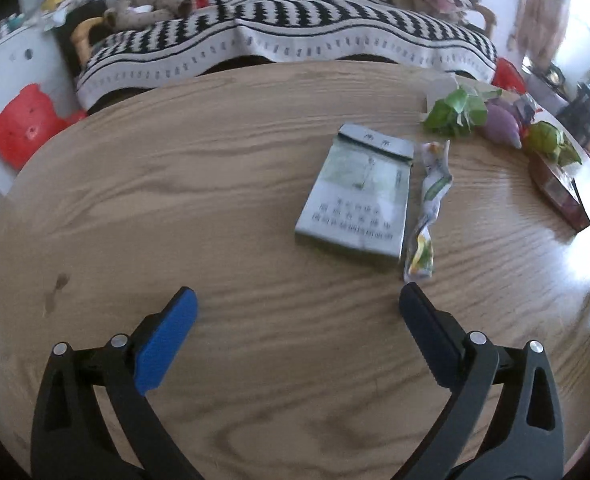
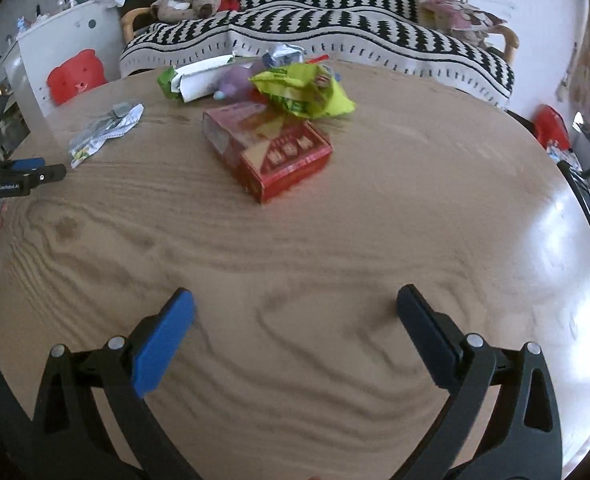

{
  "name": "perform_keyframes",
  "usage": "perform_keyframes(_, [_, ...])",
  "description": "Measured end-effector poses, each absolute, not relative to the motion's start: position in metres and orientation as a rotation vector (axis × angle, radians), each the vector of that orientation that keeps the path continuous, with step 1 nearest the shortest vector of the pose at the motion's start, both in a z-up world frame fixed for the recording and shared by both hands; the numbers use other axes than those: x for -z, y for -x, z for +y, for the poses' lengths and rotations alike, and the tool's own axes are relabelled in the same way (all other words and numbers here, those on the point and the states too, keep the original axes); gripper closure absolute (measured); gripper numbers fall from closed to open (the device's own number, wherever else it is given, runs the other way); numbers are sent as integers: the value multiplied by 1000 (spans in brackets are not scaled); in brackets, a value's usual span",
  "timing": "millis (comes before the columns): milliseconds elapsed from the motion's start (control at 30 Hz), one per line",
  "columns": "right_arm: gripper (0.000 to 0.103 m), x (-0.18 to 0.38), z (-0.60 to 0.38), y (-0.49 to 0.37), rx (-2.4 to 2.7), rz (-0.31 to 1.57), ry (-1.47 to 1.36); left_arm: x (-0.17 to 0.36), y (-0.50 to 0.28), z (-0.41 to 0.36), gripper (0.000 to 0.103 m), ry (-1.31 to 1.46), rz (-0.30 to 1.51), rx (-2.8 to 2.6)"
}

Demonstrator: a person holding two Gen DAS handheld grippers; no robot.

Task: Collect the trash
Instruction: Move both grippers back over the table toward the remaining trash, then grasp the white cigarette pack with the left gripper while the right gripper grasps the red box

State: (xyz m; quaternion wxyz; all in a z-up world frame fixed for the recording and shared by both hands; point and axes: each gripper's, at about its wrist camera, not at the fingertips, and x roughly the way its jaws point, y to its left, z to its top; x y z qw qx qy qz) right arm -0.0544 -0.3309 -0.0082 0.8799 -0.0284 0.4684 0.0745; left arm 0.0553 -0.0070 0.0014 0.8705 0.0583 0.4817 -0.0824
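Two pairs of tongs hang wide open and empty over a round wooden worktop (image 2: 335,280) where every piece of trash lies uncollected. The left tongs (image 1: 297,304) hover near a flat grey-green packet (image 1: 357,196), with a twisted white-and-green wrapper (image 1: 429,216) lying just beside the packet's right edge; the dark pad (image 1: 427,324) of the tongs sits close to the wrapper's near end without touching it. Farther back on that side lie crumpled green wrappers (image 1: 457,114) and a purple item (image 1: 503,124). The right tongs (image 2: 295,304) face a red carton (image 2: 271,148) lying near the middle of the worktop, well apart from the fingertips, with a yellow-green bag (image 2: 307,92) crumpled against its far end and white paper (image 2: 203,76) beside that. No bin or bag for the collected litter shows in either view. By the look of things the job is at its very start: nothing is gripped, nothing has been gathered, and all the litter remains to be picked up, the packet and twisted wrapper likely first for the left side.
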Motion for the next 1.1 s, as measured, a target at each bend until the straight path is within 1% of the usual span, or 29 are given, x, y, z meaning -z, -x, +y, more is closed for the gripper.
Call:
perform_keyframes(367, [5, 8, -314, -12, -254, 1024, 116, 2, -80, -18, 5, -151, 977, 239])
perform_keyframes(567, [5, 10, -310, -38, -298, 1009, 135, 3, -95, -16, 5, -167, 981, 272])
perform_keyframes(1100, [5, 12, -307, -49, -279, 986, 118, 3, -99, -19, 5, -165, 975, 269])
